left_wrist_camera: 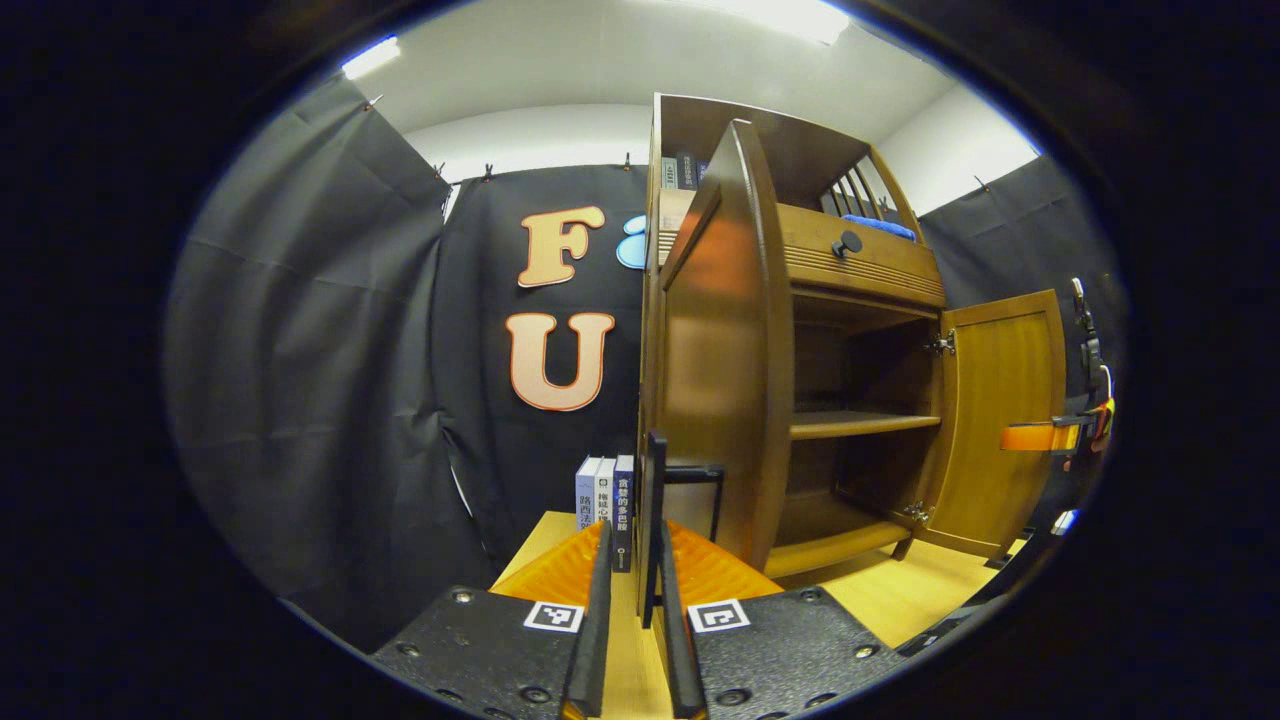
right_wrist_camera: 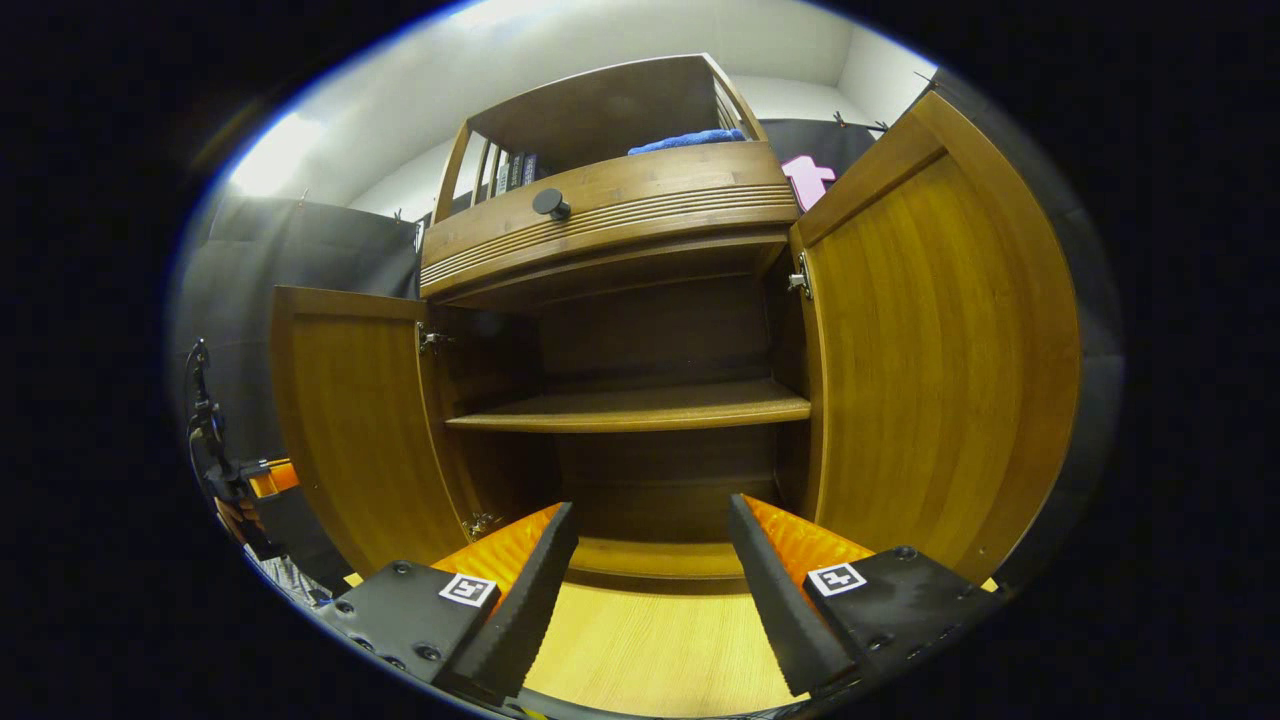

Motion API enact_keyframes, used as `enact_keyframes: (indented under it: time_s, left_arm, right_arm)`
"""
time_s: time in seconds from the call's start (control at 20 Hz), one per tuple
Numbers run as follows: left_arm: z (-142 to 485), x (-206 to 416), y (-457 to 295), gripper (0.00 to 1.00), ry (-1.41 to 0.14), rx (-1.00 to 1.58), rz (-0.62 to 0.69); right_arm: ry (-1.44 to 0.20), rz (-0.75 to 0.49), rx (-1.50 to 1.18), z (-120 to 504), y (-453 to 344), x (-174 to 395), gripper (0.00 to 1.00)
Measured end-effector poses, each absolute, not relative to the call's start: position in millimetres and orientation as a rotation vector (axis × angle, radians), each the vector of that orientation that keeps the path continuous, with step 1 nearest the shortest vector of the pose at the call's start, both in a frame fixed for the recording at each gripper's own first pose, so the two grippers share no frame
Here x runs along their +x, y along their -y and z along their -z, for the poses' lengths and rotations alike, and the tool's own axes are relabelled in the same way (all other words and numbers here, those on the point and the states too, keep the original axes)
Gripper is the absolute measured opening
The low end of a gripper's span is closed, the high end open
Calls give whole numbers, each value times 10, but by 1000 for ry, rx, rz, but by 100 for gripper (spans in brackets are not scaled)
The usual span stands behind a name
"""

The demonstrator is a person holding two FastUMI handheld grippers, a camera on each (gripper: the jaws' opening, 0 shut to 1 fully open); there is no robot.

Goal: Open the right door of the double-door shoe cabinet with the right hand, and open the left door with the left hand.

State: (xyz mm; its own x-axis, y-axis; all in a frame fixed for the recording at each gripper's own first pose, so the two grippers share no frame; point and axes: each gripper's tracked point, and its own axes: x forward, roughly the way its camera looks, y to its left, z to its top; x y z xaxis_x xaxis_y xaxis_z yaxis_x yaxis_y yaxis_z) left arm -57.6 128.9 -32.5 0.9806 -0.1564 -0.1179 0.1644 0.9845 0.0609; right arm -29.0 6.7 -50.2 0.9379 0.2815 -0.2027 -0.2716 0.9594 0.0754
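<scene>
The wooden shoe cabinet (right_wrist_camera: 600, 235) stands with both doors swung open. In the left gripper view the left door (left_wrist_camera: 715, 350) shows edge-on, and its black handle (left_wrist_camera: 652, 500) sits between the narrowly spaced fingers of my left gripper (left_wrist_camera: 635, 530). The handle lies against the right-hand finger, with a thin gap at the other. The right door (left_wrist_camera: 1000, 420) hangs wide open. In the right gripper view my right gripper (right_wrist_camera: 650, 540) is open and holds nothing, facing the bare shelf (right_wrist_camera: 640, 405), with the right door (right_wrist_camera: 940, 350) beside it and the left door (right_wrist_camera: 350, 430) opposite.
A drawer with a round knob (right_wrist_camera: 550, 203) runs above the doors. A blue cloth (right_wrist_camera: 690, 140) and books lie in the top compartment. Several books (left_wrist_camera: 605, 500) stand on the light wooden table (right_wrist_camera: 650, 640) left of the cabinet. The black cloth wall (left_wrist_camera: 330, 380) closes in the booth.
</scene>
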Motion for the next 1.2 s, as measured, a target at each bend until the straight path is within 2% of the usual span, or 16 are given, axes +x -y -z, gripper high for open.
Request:
enact_keyframes:
  time_s: [0.05,0.15,0.2,0.25,0.4,0.65,0.7,0.8,0.85,0.9,0.95,1.0,1.05,1.1,1.15,1.2]
  left_arm:
    - [268,-652,-1286,27,-109,80,152]
    - [134,-803,-1243,12,-94,102,126]
    - [49,-876,-1182,12,-80,104,120]
    - [-26,-937,-1077,19,-69,94,127]
    - [-161,-1048,-637,19,-37,48,178]
    - [-241,-1036,388,19,-7,-45,394]
    - [-252,-1054,552,19,-2,-68,422]
    - [-252,-934,718,16,3,-86,422]
    - [-235,-862,767,19,1,-86,408]
    - [-215,-804,806,12,4,-86,396]
    - [-194,-786,810,29,8,-91,381]
    - [-171,-737,834,16,8,-107,367]
    - [-131,-703,850,34,-3,-130,358]
    - [-70,-664,882,25,-23,-156,350]
    - [-28,-649,897,40,-42,-169,344]
    - [-3,-633,909,39,-51,-177,335]
  right_arm:
    - [-216,-289,52,519,-61,-279,98]
    - [-213,-299,67,529,-34,-263,100]
    - [-211,-302,68,544,-22,-258,100]
    - [-211,-303,62,571,-17,-255,98]
    - [-219,-311,25,635,24,-291,98]
    - [-206,-334,-5,607,15,-423,98]
    - [-204,-333,-12,598,34,-452,93]
    - [-200,-327,-10,579,68,-509,98]
    - [-197,-324,-7,560,87,-549,98]
    - [-192,-317,-6,538,114,-585,98]
    - [-187,-307,-8,525,154,-614,89]
    - [-182,-295,-11,515,193,-630,89]
    - [-180,-284,-13,510,234,-640,89]
    - [-181,-273,-13,518,270,-663,89]
    - [-182,-264,-12,514,307,-680,98]
    - [-183,-255,-11,514,345,-687,89]
